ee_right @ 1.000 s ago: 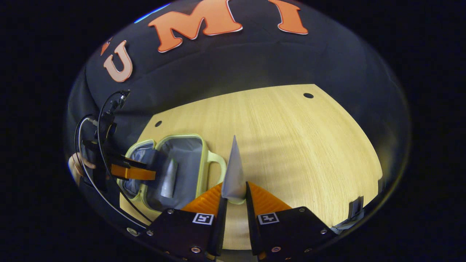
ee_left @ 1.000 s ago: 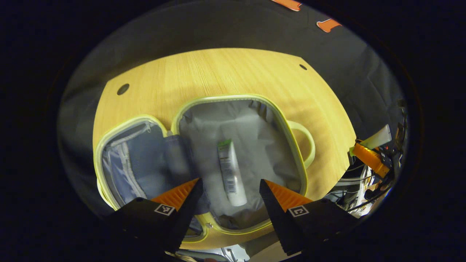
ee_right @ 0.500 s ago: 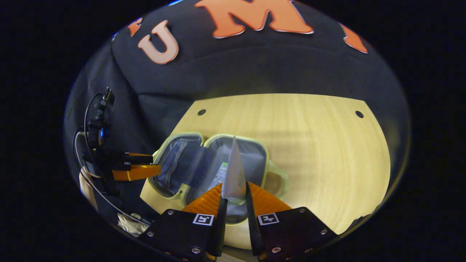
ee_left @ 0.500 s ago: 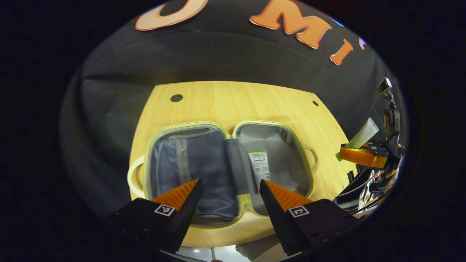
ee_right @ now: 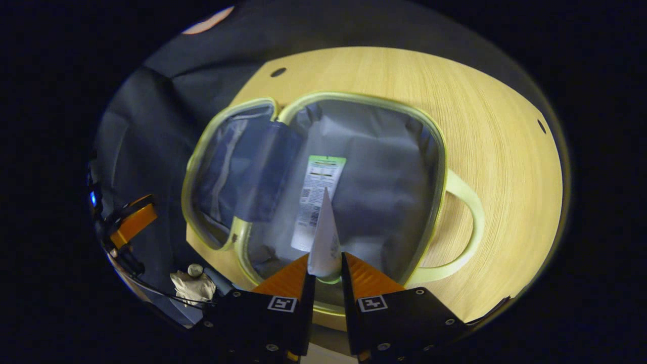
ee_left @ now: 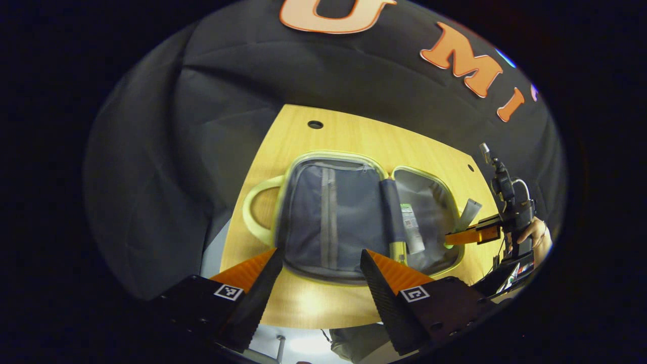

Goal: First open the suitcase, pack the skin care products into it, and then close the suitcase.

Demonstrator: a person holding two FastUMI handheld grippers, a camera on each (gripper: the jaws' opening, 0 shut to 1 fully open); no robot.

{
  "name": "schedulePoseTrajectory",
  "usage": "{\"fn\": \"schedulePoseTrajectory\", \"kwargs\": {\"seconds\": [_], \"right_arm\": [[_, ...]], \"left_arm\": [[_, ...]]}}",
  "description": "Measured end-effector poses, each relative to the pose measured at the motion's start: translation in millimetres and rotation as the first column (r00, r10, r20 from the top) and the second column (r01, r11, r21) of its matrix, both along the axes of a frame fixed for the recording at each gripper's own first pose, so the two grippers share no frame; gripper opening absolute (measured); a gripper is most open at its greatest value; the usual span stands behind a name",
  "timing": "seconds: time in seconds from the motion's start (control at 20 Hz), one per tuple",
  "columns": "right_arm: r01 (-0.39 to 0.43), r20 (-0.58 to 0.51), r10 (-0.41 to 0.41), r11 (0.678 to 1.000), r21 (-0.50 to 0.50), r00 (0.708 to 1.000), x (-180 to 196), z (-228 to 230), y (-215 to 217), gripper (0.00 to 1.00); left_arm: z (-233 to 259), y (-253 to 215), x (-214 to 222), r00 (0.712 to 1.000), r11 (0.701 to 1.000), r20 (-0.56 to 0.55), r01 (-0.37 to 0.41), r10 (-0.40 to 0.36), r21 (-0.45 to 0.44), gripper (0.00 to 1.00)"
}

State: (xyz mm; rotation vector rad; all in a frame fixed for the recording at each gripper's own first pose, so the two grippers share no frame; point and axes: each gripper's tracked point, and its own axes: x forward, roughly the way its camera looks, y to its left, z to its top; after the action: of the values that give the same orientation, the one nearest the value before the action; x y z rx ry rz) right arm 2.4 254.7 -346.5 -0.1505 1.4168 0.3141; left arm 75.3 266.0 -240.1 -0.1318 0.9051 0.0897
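The table [ee_right: 505, 116] looks like pale wood laminate, smooth with a fine straight grain and a soft sheen. On it the open suitcase [ee_right: 457, 189] has a smooth, rubbery-looking rim and handle at 3 o'clock; its lining [ee_right: 384, 167] is thin matt cloth, creased. The half at 9 o'clock carries darker woven cloth [ee_left: 349, 212] with a stitched strip. A tube [ee_right: 316, 202] lying inside looks like glossy plastic with a printed label. A second tube [ee_right: 323, 237], clamped in the right gripper [ee_right: 325, 273], is smooth, satin plastic. The left gripper's [ee_left: 318, 275] fingers [ee_left: 384, 283] are ribbed, matt plastic. The wall [ee_left: 202, 101] is matt cloth, wrinkled.
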Motion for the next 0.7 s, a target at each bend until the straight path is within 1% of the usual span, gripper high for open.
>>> {"fn": "schedulePoseTrajectory", "kwargs": {"seconds": [0.1, 0.2, 0.25, 0.3, 0.35, 0.4, 0.5, 0.55, 0.6, 0.65, 0.7], "right_arm": [[0.026, -0.002, -0.026, 1.000, -0.015, 1.000, 0.8, -8.0, -1.2, 0.30], [0.027, 0.006, -0.026, 0.999, -0.024, 1.000, 1.4, -8.2, -1.8, 0.31], [0.027, 0.014, -0.027, 0.999, -0.023, 1.000, 2.3, -7.1, -1.0, 0.27], [0.027, 0.022, -0.027, 0.999, -0.017, 0.999, 2.0, -5.5, 0.4, 0.27], [0.031, 0.023, -0.030, 0.999, -0.009, 0.999, 1.1, -3.0, 1.1, 0.38], [0.032, 0.030, -0.032, 0.999, 0.005, 0.999, 1.0, 1.5, 3.9, 0.42], [0.032, 0.070, -0.033, 0.999, 0.012, 0.997, 3.9, 7.2, 3.5, 0.75], [0.031, 0.088, -0.033, 0.999, 0.020, 0.996, 5.5, 10.1, 4.7, 0.86], [0.030, 0.109, -0.033, 0.999, 0.030, 0.994, 6.1, 12.9, 5.8, 0.88], [0.027, 0.129, -0.032, 0.999, 0.045, 0.991, 8.3, 17.1, 8.3, 0.94], [0.027, 0.145, -0.037, 0.997, 0.067, 0.989, 8.9, 22.2, 12.3, 0.96]], "left_arm": [[4.7, 13.0, -11.8, 1.000, 1.000, -0.001, -0.020, 0.020, -0.016, 0.96], [0.7, 23.7, -19.7, 0.999, 0.999, -0.006, -0.035, 0.035, -0.024, 0.97], [-1.2, 26.7, -20.6, 0.999, 0.999, -0.006, -0.041, 0.041, -0.026, 0.97], [-2.4, 29.0, -20.1, 0.999, 0.999, -0.007, -0.046, 0.046, -0.026, 0.97], [-4.5, 31.8, -19.4, 0.999, 0.998, -0.008, -0.047, 0.047, -0.028, 0.97], [-7.0, 32.4, -16.7, 0.999, 0.998, -0.009, -0.046, 0.045, -0.033, 0.97], [-10.8, 32.2, -13.5, 0.999, 0.998, -0.009, -0.040, 0.039, -0.051, 0.97], [-12.3, 32.9, -11.2, 0.999, 0.997, -0.003, -0.035, 0.035, -0.065, 0.97], [-14.5, 35.1, -7.8, 0.999, 0.996, 0.001, -0.037, 0.037, -0.081, 0.97], [-18.0, 40.5, -5.7, 0.999, 0.994, 0.004, -0.046, 0.046, -0.097, 0.97], [-20.8, 45.9, -2.3, 0.998, 0.991, 0.006, -0.064, 0.065, -0.115, 0.97]]}}
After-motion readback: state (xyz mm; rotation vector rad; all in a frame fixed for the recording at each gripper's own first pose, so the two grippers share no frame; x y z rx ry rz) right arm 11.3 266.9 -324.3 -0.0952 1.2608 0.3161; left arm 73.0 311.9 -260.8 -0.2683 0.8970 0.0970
